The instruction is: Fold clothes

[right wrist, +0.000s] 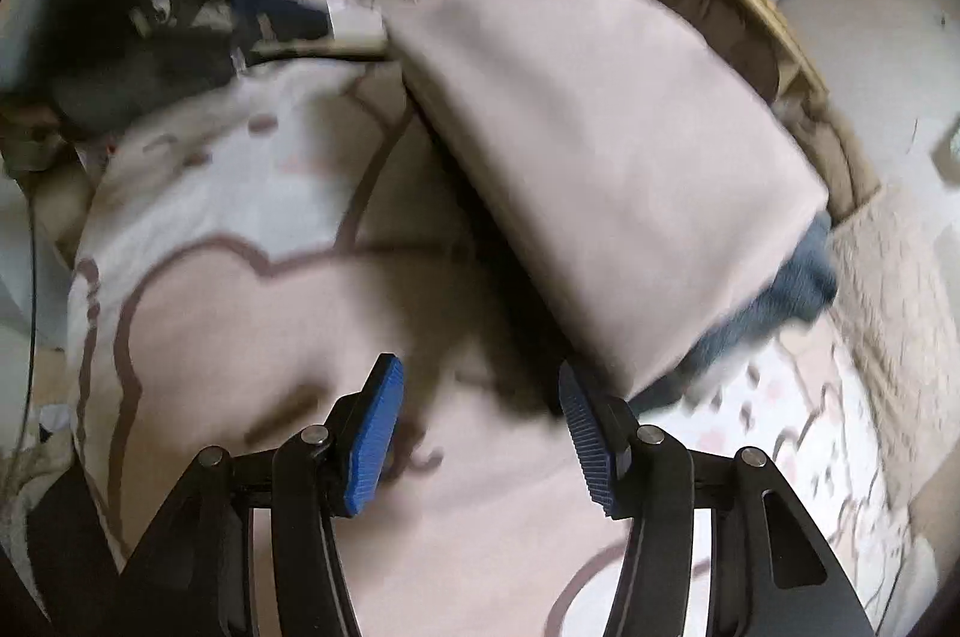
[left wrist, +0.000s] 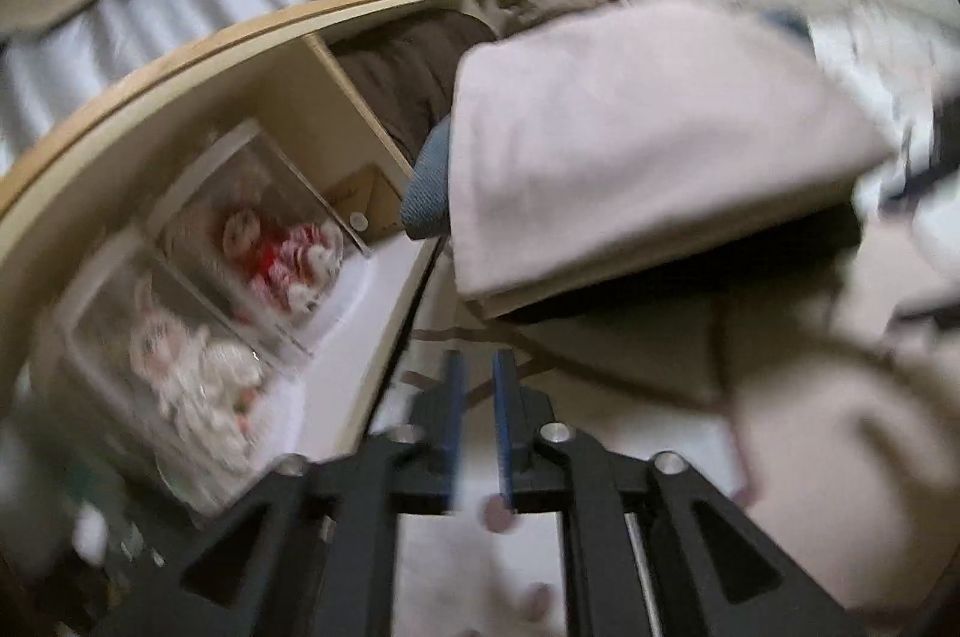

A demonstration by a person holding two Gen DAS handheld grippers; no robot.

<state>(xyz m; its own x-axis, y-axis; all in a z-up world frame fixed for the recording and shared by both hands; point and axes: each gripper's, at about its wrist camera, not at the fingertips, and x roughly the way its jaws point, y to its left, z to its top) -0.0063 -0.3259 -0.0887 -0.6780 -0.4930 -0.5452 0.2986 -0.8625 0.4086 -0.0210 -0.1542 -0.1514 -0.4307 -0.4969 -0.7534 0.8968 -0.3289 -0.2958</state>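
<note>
A folded pale pink garment (left wrist: 630,144) is up off the patterned blanket (left wrist: 636,355), tilted, with a dark shadow under it. A blue knitted piece (left wrist: 427,193) hangs from its far end. In the right wrist view the garment (right wrist: 612,169) fills the upper right and the blue piece (right wrist: 780,301) pokes out at its right end. My left gripper (left wrist: 478,367) is nearly shut, with a narrow gap and nothing between its blue pads. My right gripper (right wrist: 477,397) is open and empty, just below the garment's lower edge. Both views are motion-blurred.
A wooden shelf unit (left wrist: 252,54) stands beyond the bed, with clear boxes holding dolls (left wrist: 276,247) and brown cloth (left wrist: 414,78) in a compartment. Dark clothing (right wrist: 150,36) lies at the blanket's far left edge. A fluffy beige cover (right wrist: 888,277) lies on the right.
</note>
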